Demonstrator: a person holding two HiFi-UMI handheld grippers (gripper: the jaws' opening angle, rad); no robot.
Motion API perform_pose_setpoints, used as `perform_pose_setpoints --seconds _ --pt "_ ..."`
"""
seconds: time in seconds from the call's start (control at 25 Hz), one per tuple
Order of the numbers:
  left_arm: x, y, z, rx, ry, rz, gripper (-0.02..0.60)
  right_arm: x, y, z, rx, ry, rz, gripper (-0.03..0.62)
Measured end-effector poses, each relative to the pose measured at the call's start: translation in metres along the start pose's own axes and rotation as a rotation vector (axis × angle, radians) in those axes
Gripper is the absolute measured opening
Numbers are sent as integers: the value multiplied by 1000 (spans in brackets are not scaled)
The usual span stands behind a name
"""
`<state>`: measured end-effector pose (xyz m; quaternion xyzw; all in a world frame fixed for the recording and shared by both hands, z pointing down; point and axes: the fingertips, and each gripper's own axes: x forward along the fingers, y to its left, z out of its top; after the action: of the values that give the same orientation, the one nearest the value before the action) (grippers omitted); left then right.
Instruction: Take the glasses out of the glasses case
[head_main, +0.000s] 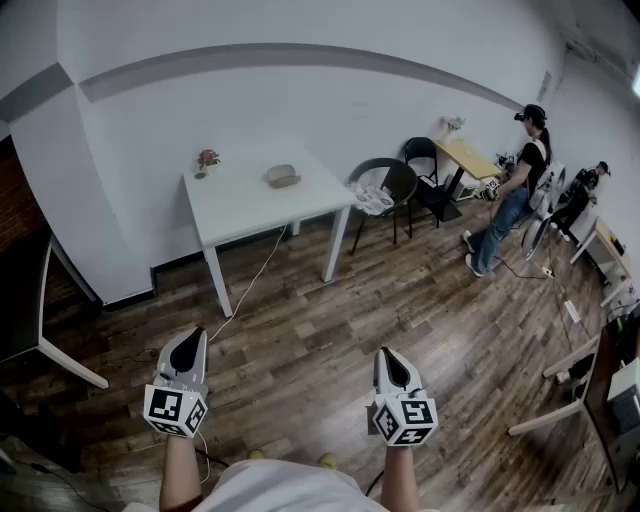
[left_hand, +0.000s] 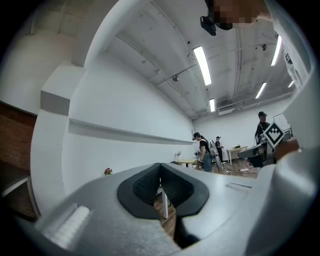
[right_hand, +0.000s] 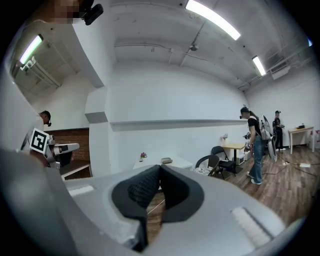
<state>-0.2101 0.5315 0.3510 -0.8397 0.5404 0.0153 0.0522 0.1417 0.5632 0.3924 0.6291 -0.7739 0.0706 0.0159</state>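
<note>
A grey glasses case (head_main: 283, 177) lies closed on a white table (head_main: 240, 205) against the far wall; in the right gripper view the case (right_hand: 166, 160) is a small lump on the table (right_hand: 177, 163). Both grippers are held low over the wooden floor, far from the table. My left gripper (head_main: 187, 348) is shut with nothing in it, its black pads (left_hand: 150, 181) pressed together. My right gripper (head_main: 392, 364) is also shut and empty, its pads (right_hand: 145, 187) touching.
A small pot of pink flowers (head_main: 206, 160) stands at the table's left corner. A dark chair (head_main: 384, 190) with white cloth sits right of the table. A cable (head_main: 250, 285) trails across the floor. Two people (head_main: 520, 185) stand by desks at the right.
</note>
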Motion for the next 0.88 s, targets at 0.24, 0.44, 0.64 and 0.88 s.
perform_pose_setpoints --seconds 0.24,0.44,0.64,0.88 --pt "-3 9 1 20 0 12 9 7 6 4 5 -17 7 3" --pt "-8 12 -1 14 8 17 9 10 15 1 -1 -1 26 3" --pt "-11 15 -4 14 17 15 9 10 18 2 14 -9 10 3" --pt "-12 15 -8 9 21 15 9 6 17 -2 21 -8 1 3"
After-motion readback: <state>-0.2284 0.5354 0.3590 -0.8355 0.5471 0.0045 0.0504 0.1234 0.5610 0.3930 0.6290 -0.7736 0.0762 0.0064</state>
